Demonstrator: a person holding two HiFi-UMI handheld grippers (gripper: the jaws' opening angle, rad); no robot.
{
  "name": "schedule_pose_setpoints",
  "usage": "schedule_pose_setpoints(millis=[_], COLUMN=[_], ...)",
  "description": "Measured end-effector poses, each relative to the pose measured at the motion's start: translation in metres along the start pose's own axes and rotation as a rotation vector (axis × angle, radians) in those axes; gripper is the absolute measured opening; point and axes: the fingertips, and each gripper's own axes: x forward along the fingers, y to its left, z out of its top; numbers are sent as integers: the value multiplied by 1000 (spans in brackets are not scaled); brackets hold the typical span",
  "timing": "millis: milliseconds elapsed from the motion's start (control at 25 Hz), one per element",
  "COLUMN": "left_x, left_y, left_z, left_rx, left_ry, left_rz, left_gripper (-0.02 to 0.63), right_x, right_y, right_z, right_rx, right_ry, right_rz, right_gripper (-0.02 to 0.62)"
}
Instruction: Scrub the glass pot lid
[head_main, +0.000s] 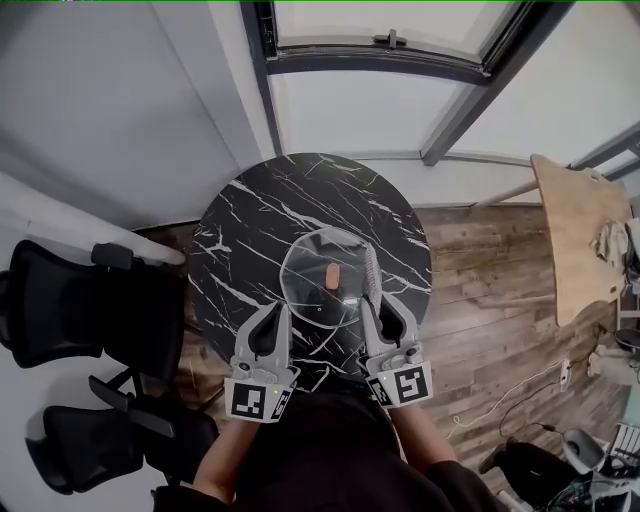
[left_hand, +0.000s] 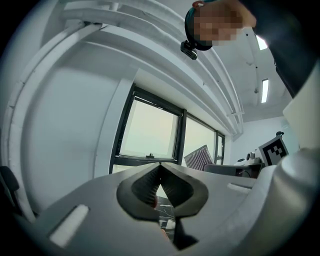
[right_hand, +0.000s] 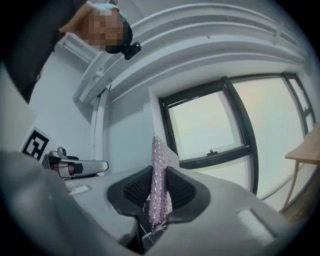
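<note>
The glass pot lid (head_main: 318, 262) lies over the near half of the round black marble table (head_main: 250, 215), its reddish-brown knob (head_main: 333, 274) near the middle. My left gripper (head_main: 281, 306) reaches the lid's near-left rim; its jaws meet at the tips (left_hand: 160, 167) and appear shut on that rim. My right gripper (head_main: 366, 300) is shut on a silvery-pink scrub pad (head_main: 370, 268), which stands on edge over the lid's right side. In the right gripper view the pad (right_hand: 161, 160) sticks up from between the jaws (right_hand: 159, 175). The same pad (left_hand: 199, 159) shows from the left gripper view.
Two black office chairs (head_main: 75, 305) (head_main: 110, 440) stand close at the table's left. A wooden desk (head_main: 580, 235) is at the right, with a white cable (head_main: 510, 392) on the plank floor. A window (head_main: 390, 45) runs behind the table.
</note>
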Motion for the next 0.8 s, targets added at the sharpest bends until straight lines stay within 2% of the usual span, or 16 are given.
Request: schedule_pose_setpoints(millis=[280,800], left_x=[-1,3], left_y=[-10,-9], left_z=[-9,-13], left_rx=[-11,-16], left_ry=[16,23], left_rz=[-12,-22], left_gripper=[3,3], right_x=[-3,-2], right_y=[6,3], right_z=[-20,-23], right_rx=[0,-7], right_ry=[71,86], right_rz=[15,0], right_gripper=[78,77])
